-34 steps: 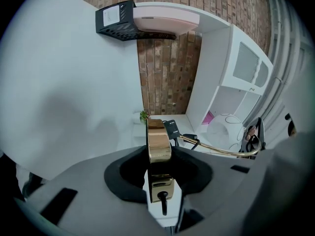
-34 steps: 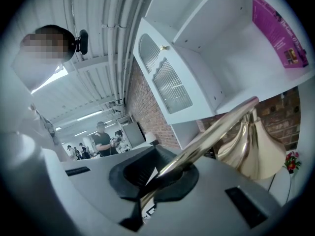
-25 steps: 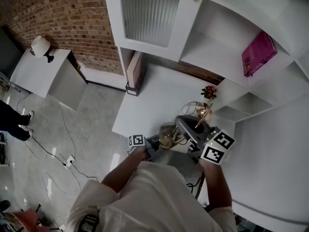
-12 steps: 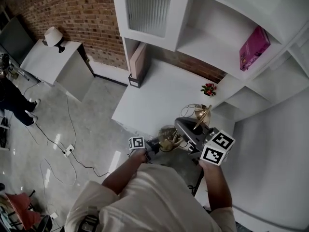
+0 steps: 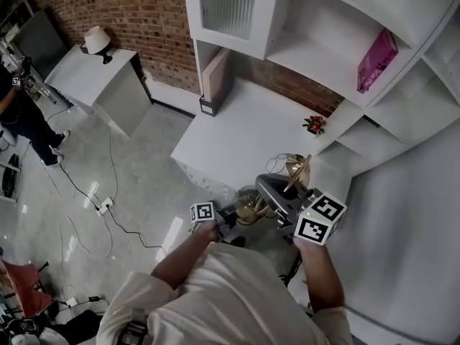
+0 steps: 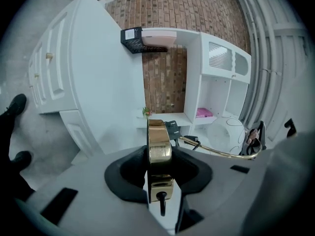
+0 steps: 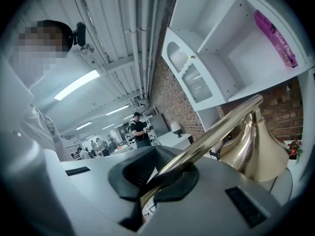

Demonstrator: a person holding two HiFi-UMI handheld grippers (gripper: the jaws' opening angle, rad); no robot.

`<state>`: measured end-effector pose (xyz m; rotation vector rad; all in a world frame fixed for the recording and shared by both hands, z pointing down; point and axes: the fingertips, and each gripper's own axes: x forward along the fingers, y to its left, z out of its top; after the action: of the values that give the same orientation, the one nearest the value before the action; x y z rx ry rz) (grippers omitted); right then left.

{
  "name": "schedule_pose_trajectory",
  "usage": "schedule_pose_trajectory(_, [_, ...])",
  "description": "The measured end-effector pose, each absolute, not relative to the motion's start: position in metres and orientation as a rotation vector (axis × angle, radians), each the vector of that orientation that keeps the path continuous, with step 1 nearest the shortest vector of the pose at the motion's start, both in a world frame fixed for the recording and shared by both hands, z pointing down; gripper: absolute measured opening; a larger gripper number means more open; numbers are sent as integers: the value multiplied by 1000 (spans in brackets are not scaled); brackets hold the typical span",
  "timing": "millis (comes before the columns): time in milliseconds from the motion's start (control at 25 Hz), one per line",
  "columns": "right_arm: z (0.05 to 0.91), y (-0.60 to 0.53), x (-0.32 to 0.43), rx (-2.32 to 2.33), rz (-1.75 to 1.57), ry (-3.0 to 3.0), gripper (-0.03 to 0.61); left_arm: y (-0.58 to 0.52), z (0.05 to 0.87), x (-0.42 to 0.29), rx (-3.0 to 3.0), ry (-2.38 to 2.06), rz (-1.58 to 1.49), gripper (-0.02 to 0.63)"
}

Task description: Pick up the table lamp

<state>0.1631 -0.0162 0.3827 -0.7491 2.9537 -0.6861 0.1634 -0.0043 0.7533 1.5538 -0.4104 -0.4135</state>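
Two-handed hold on the table lamp (image 5: 295,171), ordered outward from the lamp.

- **Left tool** (image 6: 158,167): clenched on the lamp's gold disc base (image 6: 159,141), which stands edge-on between the pads. A black switch stub projects from the base towards the camera.
- **Right tool** (image 7: 160,178): clenched on the slim gold stem (image 7: 221,127). The stem runs up and away to the flared gold cone (image 7: 256,149).
- **Marker cubes:** each tool carries black-and-white square codes and no readable lettering.
- **Lamp:** held in the air between the two tools, just before the wearer's white shirt (image 5: 230,300) and over the near edge of the white bench (image 5: 237,139). Its pale round shade (image 6: 230,132) lies at the stem's far end.
- **Beyond the lamp, on the bench:** a small red flower pot (image 5: 313,125) and a file box (image 5: 213,85), whose white label is too small to read.
- **Farther beyond:** white shelves hold a pink book (image 5: 376,60), whose spine print is not legible.
- **Beyond and left of the lamp:** a brick wall (image 5: 129,13), and a low white cabinet (image 5: 93,74) bearing a second small lamp (image 5: 95,42).
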Motion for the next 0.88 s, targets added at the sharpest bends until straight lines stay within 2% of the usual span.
schedule_pose_trajectory(440, [381,20,163,-708,-690,2963,12,29,751,156,1552,-448,-421,133])
schedule_pose_trajectory(880, [367,12,138,-722,-625,2947,12,9,738,131,1578,-410,-405,133])
